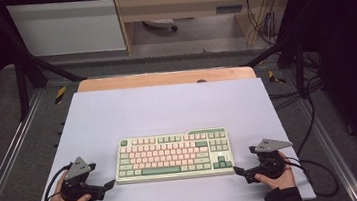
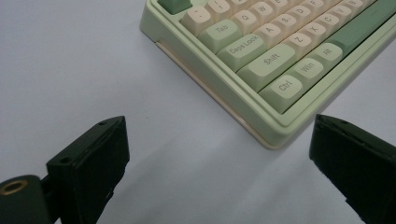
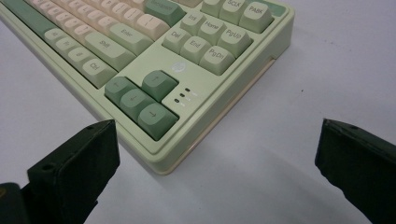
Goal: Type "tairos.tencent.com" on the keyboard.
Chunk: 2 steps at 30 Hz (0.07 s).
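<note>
Both grippers, left [image 1: 109, 184] and right [image 1: 236, 170], were held wide open and empty, flanking the keyboard's [image 1: 174, 156] near corners along its left-right axis.

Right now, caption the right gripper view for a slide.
Open right gripper faces the keyboard's arrow-key corner on the table.

One keyboard [image 1: 174, 156] lies on one desk [image 1: 167, 106]; two tools, the left tool [image 1: 109, 184] and the right tool [image 1: 237, 170], one per hand
</note>
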Tool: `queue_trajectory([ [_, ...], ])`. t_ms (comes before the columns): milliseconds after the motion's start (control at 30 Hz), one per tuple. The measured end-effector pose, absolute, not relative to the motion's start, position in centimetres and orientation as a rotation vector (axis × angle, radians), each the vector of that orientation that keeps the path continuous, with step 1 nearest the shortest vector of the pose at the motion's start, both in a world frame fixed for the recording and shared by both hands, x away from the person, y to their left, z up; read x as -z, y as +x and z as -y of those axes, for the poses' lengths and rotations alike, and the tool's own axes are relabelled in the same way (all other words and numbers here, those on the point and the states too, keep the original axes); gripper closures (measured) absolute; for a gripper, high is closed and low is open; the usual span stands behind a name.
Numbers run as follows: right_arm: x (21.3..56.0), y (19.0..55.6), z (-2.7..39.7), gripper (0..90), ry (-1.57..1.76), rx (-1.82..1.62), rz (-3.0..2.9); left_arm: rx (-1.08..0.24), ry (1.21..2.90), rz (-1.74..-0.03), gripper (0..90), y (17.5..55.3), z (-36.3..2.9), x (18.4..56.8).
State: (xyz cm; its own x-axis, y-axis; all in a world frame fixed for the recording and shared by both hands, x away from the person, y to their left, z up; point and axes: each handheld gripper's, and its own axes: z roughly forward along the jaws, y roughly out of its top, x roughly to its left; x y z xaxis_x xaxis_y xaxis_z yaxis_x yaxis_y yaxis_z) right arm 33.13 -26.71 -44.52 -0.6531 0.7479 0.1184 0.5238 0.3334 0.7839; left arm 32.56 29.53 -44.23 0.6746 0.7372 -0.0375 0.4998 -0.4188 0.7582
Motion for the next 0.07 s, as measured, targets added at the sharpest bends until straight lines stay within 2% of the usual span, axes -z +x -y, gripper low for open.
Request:
queue_trajectory([
  [67,44.58,33.13,26.74,0.5,1.159,-1.217,-2.332,-0.389,2.106,-0.949,4.7,32.57,-29.52,44.22],
])
